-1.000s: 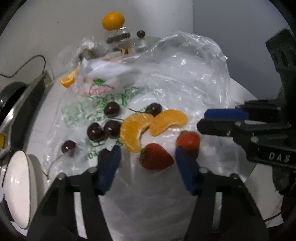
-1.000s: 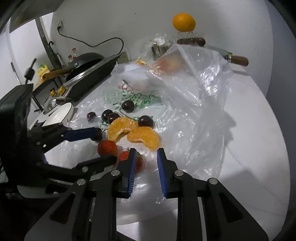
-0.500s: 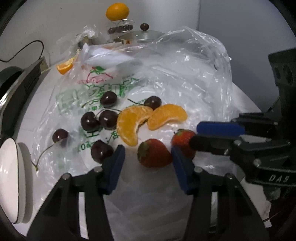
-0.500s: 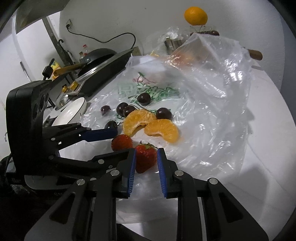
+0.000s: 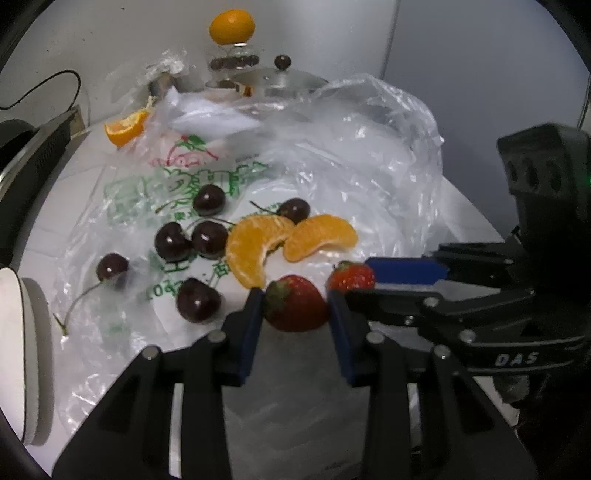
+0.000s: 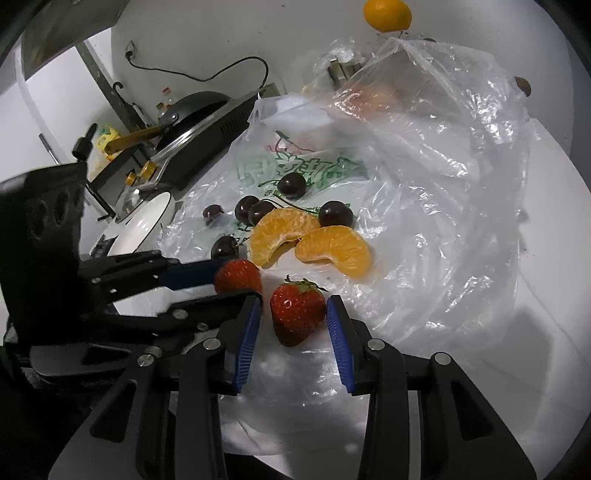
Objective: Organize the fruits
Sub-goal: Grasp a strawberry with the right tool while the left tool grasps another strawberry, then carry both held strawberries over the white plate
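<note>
clear: bare bag film [image 6: 424, 266] right of fruit | blocked: cherries [image 5: 188, 240], bowl [image 6: 142, 221] left

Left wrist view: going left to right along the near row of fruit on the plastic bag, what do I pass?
Long-stemmed cherry → nearest cherry → strawberry between the left gripper fingers → second strawberry → blue pad of the right gripper.

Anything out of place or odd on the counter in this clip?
Yes. Cherries, orange segments and strawberries lie loose on a flattened plastic bag, not in a dish. At the back, a whole orange perches on a glass stand, and an orange wedge lies alone.
</note>
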`<state>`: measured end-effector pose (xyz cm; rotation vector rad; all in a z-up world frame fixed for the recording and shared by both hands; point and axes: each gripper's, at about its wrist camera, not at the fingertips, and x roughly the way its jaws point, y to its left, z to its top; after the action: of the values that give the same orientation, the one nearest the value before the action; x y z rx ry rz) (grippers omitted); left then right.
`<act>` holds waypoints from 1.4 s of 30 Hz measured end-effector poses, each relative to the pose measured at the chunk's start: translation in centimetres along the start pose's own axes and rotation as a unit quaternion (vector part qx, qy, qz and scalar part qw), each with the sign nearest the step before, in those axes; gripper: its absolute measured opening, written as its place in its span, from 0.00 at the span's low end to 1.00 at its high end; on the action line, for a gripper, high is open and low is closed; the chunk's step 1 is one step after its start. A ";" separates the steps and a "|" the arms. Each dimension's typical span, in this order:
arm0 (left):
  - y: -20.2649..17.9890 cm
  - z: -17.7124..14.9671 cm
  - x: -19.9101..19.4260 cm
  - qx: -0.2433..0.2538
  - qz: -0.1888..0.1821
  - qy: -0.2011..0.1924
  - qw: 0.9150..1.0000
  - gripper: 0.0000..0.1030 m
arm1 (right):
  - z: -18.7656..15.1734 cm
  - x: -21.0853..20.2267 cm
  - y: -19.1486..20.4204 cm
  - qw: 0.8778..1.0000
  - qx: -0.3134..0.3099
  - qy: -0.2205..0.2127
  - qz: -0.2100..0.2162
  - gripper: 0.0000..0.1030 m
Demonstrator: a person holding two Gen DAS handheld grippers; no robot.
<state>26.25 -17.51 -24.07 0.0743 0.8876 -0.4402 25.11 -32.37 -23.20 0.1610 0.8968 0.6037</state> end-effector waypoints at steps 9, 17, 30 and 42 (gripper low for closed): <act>0.8 -0.2 -2.1 0.000 0.010 -0.021 1.000 0.35 | 0.1 0.2 1.3 0.999 -0.027 -0.003 -0.040 0.32; 2.9 -0.2 -4.6 -0.006 0.024 -0.049 0.998 0.35 | 1.9 -1.3 3.3 0.997 -0.048 -0.033 -0.059 0.32; 8.1 -1.8 -9.3 -0.033 0.057 -0.090 0.994 0.35 | 4.4 -0.3 8.8 0.993 -0.093 -0.049 -0.056 0.32; 13.7 -5.2 -12.7 -0.072 0.080 -0.112 0.988 0.35 | 5.3 2.9 15.4 0.988 -0.140 -0.033 -0.049 0.32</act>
<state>21.03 0.52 -19.28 -0.0352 0.6840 -0.2278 24.05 -17.50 -16.06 -0.1148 0.7434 0.6222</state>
